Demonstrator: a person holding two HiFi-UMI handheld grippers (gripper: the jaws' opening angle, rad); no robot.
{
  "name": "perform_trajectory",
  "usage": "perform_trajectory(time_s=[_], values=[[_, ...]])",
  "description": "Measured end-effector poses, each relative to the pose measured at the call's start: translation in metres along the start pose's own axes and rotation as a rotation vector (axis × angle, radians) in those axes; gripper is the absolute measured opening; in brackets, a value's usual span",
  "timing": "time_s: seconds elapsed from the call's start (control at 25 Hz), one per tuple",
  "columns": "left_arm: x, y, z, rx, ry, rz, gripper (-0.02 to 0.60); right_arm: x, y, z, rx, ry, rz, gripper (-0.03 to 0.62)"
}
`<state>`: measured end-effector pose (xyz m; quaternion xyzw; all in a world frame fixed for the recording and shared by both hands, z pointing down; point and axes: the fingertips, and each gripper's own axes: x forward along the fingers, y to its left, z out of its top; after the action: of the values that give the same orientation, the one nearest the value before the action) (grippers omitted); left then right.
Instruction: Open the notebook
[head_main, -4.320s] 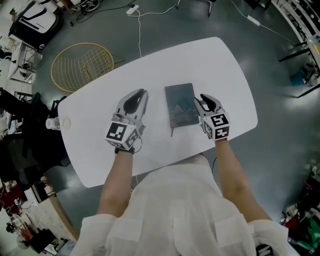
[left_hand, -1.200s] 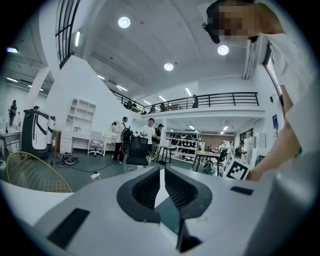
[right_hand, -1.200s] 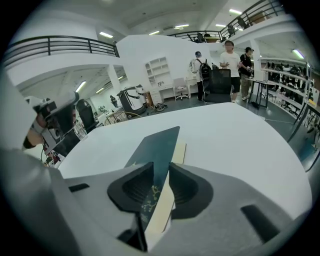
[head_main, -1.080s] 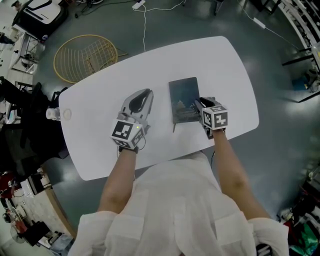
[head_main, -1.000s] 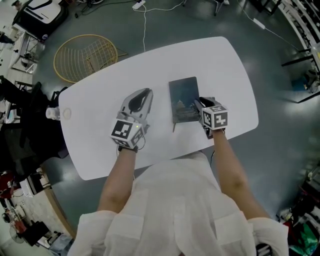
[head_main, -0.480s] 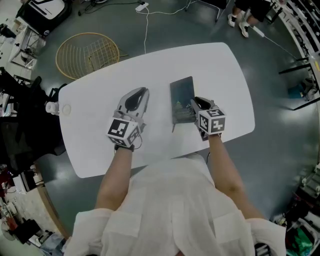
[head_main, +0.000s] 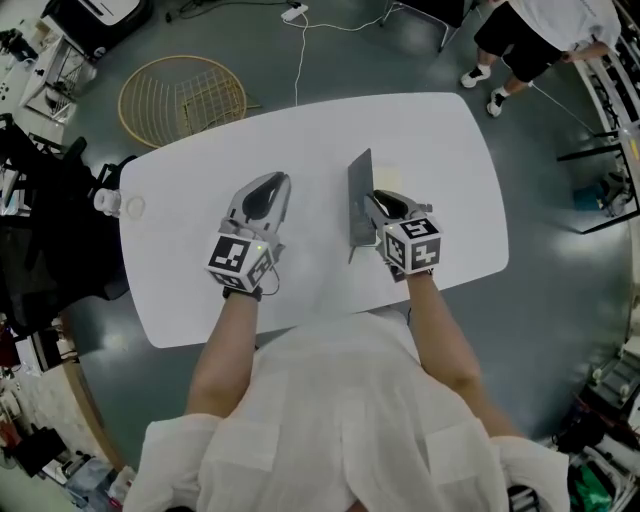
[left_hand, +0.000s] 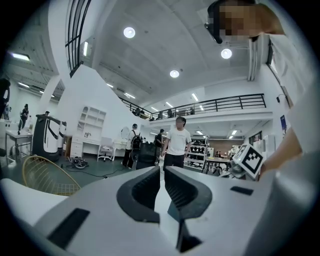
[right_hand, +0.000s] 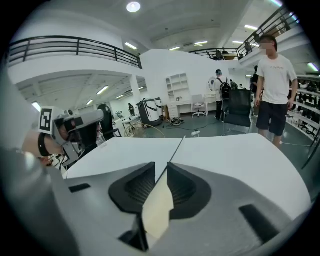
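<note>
The right claw (head_main: 376, 202) is clenched on the near edge of the dark grey rectangular notebook (head_main: 360, 190). Its jaws have just been closing, and in the right gripper view the thin board runs straight out from between the ribbed pads (right_hand: 141, 186), a pale cream face turned toward the camera. From the head view the gripped part stands tilted steeply up off the white oval table (head_main: 190, 185), seen almost edge-on and stretching away ahead of the claw. I cannot tell whether that is the cover alone or the whole book, since any pages lying flat under it would blend with the tabletop.

The left claw (head_main: 274, 182) rests low over the table, well to the left of the right claw. Its jaws are drawn together with only a sliver between them and nothing in them. In the left gripper view the notebook shows just beyond and to the right of its tips.
</note>
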<state>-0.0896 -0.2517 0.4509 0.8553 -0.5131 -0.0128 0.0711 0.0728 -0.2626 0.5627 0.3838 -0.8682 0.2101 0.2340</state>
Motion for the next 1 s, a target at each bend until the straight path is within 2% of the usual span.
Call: perform_trajectory(time_s=[0.56, 1.0], values=[[-0.04, 0.034, 0.002, -0.006, -0.014, 0.092, 0.029, 0.045, 0.068, 0.009, -0.064, 0.025, 0.137, 0.095], [-0.053, 0.046, 0.0, -0.014, -0.011, 0.129, 0.029, 0.067, 0.085, 0.008, -0.085, 0.053, 0.18, 0.095]])
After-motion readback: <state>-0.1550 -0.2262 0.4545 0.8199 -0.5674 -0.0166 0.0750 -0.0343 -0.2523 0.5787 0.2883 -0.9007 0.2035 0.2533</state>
